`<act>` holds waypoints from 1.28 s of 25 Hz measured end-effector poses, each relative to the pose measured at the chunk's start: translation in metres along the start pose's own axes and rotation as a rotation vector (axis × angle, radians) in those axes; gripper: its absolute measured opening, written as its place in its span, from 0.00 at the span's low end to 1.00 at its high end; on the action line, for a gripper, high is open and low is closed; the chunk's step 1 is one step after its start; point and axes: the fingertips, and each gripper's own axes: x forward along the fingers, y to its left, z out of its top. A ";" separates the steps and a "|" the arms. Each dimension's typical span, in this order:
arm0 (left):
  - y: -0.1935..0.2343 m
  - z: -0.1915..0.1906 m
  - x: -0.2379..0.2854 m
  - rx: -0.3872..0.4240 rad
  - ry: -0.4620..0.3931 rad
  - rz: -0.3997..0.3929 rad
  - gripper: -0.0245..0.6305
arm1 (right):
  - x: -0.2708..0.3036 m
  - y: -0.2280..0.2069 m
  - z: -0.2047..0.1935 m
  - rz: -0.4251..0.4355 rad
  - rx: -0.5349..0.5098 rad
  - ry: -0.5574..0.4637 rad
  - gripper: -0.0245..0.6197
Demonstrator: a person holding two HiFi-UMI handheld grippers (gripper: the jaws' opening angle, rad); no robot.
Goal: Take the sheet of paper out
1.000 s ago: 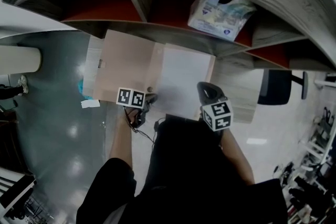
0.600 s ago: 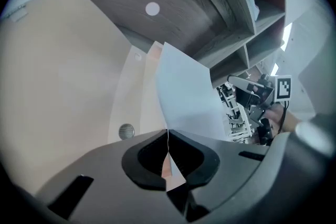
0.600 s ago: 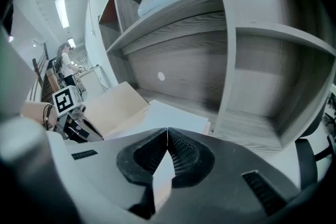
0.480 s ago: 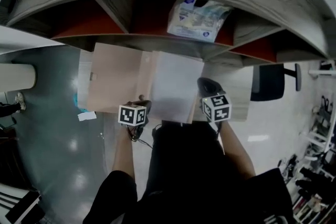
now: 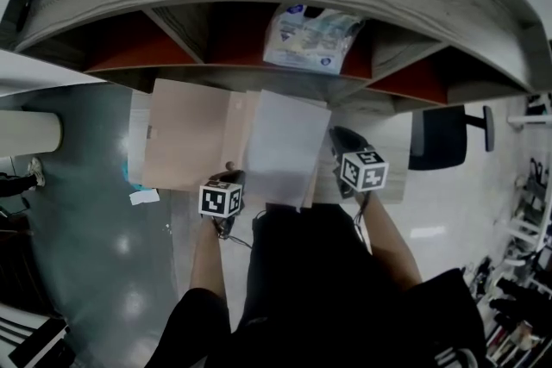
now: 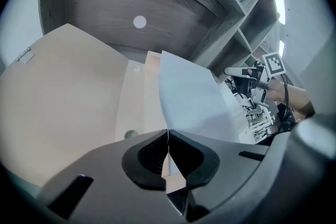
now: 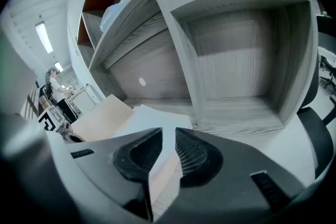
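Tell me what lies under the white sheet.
The white sheet lies on the tan envelope and covers its right part. Anything else beneath the sheet is hidden.

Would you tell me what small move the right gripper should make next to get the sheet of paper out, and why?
Probably close the right gripper on the sheet of paper and draw it rightward, clear of the envelope. Its jaws are opening with the sheet's edge between them, the sheet's left edge seems to overlap the envelope, and the left gripper is shut on the envelope.
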 end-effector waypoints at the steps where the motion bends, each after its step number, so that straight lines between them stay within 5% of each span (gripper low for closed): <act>1: 0.000 0.000 0.000 -0.002 0.000 0.005 0.11 | 0.002 -0.001 -0.002 0.012 0.017 0.004 0.19; 14: -0.003 0.000 0.002 0.006 0.023 0.044 0.11 | 0.039 -0.015 -0.004 0.076 0.167 0.033 0.36; 32: -0.003 0.004 0.002 0.020 0.022 0.036 0.11 | 0.057 -0.019 -0.006 0.087 0.244 0.049 0.36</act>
